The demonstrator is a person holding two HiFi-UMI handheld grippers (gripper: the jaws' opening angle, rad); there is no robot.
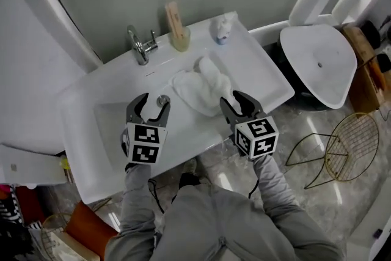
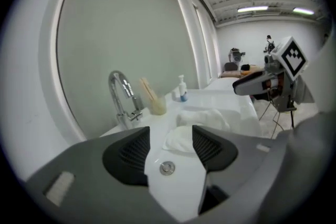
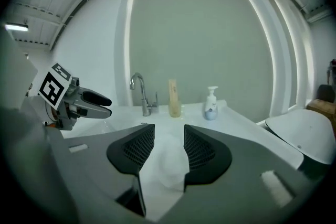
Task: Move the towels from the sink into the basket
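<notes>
So the crumpled white towels (image 1: pixel 201 85) are heaped toward the white sink's (image 1: pixel 259 67) right edge. The left gripper (image 1: pixel 148 108) has its jaws spread, and the right gripper (image 1: pixel 237 101) has them apart too. Both are empty. A shallow pinch on that loose pile could drop a towel on the floor short of the gold wire basket (image 1: pixel 351 147).

My left gripper (image 1: pixel 154 101) is held out ahead, tilted forward and slightly down. Its jaws stand well apart and the pads grip nothing. My right gripper (image 1: pixel 235 101) sits beside it, apart from it, with jaws parted more narrowly and pads pressing on nothing. Both forearms (image 1: pixel 273 183), in grey sleeves (image 1: pixel 135 205), reach forward roughly parallel.
</notes>
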